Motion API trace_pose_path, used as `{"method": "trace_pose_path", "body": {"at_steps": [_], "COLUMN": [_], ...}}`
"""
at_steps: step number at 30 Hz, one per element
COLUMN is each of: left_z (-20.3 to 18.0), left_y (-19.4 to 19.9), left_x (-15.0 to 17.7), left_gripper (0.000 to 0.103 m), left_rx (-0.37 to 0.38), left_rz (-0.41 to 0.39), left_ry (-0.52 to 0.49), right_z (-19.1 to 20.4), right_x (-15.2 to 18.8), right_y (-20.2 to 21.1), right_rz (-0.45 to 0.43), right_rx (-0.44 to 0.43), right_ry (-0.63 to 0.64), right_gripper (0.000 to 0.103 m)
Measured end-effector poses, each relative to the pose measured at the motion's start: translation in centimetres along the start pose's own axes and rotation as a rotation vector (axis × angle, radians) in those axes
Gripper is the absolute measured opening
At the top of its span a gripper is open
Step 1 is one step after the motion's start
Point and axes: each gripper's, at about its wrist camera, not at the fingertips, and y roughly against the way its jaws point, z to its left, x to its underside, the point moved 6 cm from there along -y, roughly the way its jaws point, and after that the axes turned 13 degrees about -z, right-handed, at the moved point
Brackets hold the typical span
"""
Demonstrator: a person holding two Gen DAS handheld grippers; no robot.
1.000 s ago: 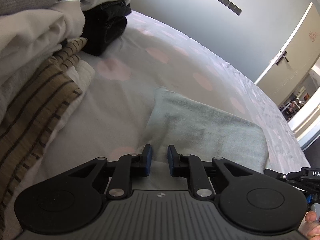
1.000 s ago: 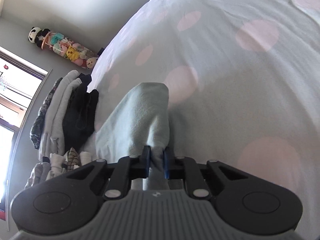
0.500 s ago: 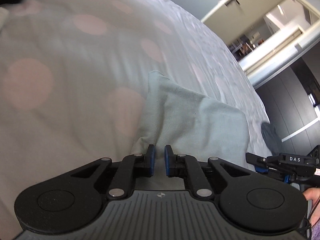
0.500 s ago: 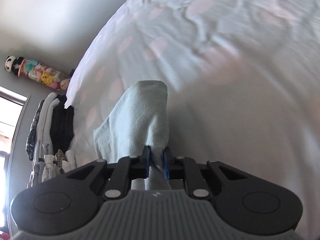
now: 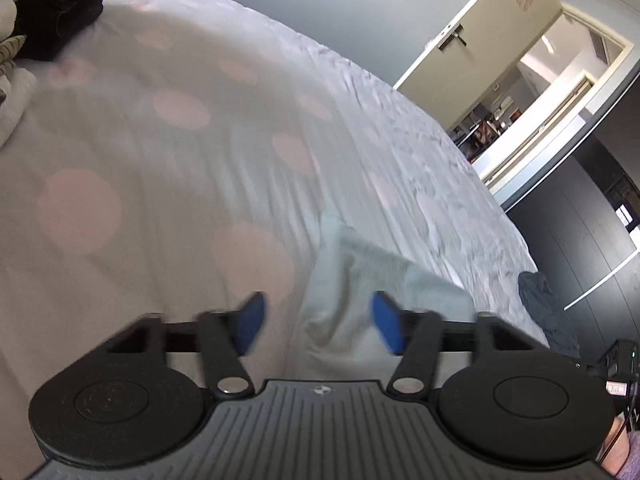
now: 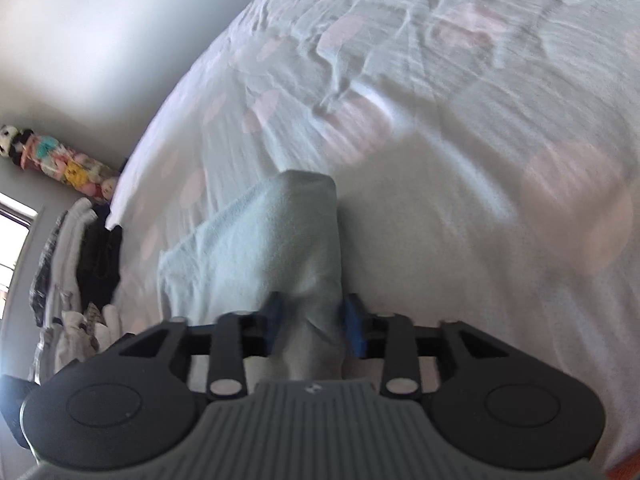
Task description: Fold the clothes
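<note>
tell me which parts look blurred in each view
Left wrist: the blue fingertips are motion-smeared and the light cloth is soft; the doorway stays fairly crisp. Right wrist: the dotted bedspread is streaked, the fingertips slightly smeared.

The light blue-green cloth (image 6: 280, 240) is soft and folded up into a thick bundle. It lies on the white bed cover with pink dots (image 6: 500, 140). In the left view the cloth (image 5: 368, 280) looks blurry and bunched.
</note>
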Motion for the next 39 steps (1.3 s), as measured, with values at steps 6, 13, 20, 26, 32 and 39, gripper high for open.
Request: {"method": "trace_pose_path", "body": {"at_steps": [6,13,20,26,32,39], "left_z": [1.6,4.4,4.8,4.0,4.1,4.5], "left_y": [-2.2,-3.8,-5.1,-6.1,-6.7,-6.3], "left_x": [1.0,1.4,1.7,2.6,3.8,4.1], "left_gripper": [0.077,0.077,0.077,0.071,0.048,0.041], "left_rx": [0.043,0.061,0.118,0.145,0.157,0.158], "left_rz": [0.149,0.221,0.255,0.313,0.368,0.368], "left_ry": [0.033,0.164,0.246,0.242,0.288,0.29], "right_z": [-0.1,1.3,0.6,-0.8,-0.4,-0.7], "right_x": [-0.1,1.6,2.3,1.8,2.0,1.9], "right_y": [0.7,-0.6,-2.5,-2.6,-2.8,-3.3], "right_rz": [-0.027,-0.01,0.013,0.008,0.008,0.013], "right_rx": [-0.051,-0.112,-0.161,-0.191,-0.188,-0.202], "right_ry": [0.018,0.139,0.075,-0.067,-0.036,-0.065], "right_gripper": [0.056,0.065,0.065,0.065,0.065,0.064]}}
